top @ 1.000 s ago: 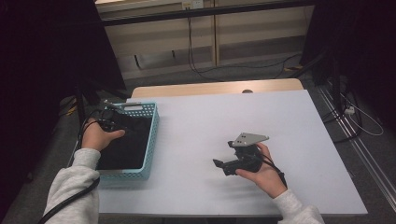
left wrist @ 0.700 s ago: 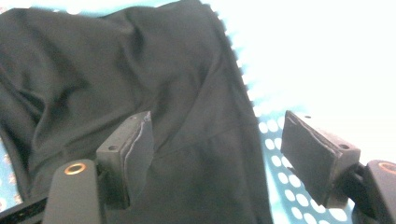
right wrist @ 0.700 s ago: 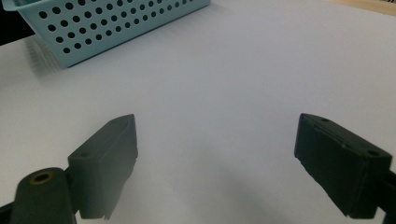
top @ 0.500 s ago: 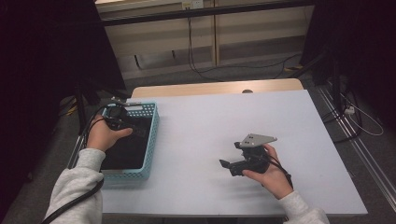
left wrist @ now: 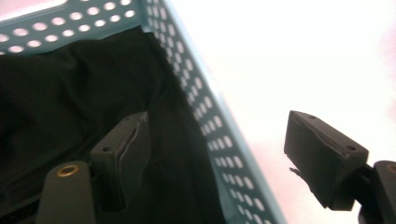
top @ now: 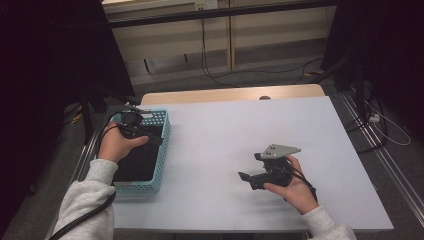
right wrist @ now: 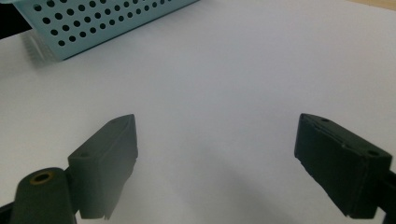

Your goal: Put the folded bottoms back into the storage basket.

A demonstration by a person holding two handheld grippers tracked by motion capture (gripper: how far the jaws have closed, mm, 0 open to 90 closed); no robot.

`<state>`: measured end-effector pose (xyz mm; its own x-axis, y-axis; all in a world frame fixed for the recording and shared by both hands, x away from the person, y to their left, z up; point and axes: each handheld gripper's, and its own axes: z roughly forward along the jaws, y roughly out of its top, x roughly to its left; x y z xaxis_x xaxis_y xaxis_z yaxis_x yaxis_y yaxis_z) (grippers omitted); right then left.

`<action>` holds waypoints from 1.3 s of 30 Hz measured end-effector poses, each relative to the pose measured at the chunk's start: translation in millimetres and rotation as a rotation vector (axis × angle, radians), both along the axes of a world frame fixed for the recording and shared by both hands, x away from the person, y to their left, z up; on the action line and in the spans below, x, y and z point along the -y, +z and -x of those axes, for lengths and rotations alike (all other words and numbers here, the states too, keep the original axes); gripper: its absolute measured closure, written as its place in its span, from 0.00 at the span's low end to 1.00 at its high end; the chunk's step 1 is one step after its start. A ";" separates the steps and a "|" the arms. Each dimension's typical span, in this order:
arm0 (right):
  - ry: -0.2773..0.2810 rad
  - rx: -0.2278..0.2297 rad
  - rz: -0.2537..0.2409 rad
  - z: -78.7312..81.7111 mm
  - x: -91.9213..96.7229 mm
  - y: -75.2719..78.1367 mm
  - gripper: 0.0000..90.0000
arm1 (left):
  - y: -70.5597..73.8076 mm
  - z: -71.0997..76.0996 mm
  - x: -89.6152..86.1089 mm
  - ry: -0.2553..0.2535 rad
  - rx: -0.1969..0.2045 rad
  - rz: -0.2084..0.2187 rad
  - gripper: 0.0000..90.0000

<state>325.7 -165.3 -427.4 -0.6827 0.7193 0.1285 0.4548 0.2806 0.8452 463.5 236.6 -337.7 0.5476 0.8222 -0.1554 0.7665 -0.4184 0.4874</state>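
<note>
The black cloth [top: 137,162] lies crumpled inside the light blue perforated basket [top: 165,131], which sits at the left edge of the white desk [top: 240,130], close to the near left corner. In the left gripper view the cloth [left wrist: 70,98] covers the basket's floor and rises against its dotted wall [left wrist: 205,121].

The left gripper [top: 159,140] hangs over the far part of the basket, held by the person's left hand [top: 117,145]. Its jaws have just been opening; they stand apart with nothing clamped between them, one jaw above the cloth and the other out past the basket's wall over the bare desk. Whether that jaw brushes the cloth cannot be told.

The right gripper [top: 243,176] is held in the right hand [top: 295,190] well away from the basket, toward the near right part of the desk, its grey plate [top: 277,150] on top. Its jaws are spread wide and empty, pointing across the bare desk toward the basket [right wrist: 93,23].
</note>
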 end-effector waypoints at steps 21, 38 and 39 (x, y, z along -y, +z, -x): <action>0.004 -0.009 0.024 2.3 13.4 -2.2 0.14 | 2.2 10.5 30.0 -0.095 0.020 0.032 0.23; -0.002 -0.006 0.034 4.0 22.1 -1.5 0.15 | -2.6 16.5 45.1 -0.134 0.022 0.042 0.22; -0.004 -0.007 0.036 4.1 22.5 -1.5 0.15 | -2.4 16.5 45.6 -0.141 0.022 0.038 0.22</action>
<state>321.5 -187.8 -428.9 -0.6792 0.7260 0.1073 0.4615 0.3089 0.8316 447.0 191.0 -340.1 0.6611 0.7304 -0.1719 0.6901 -0.5020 0.5212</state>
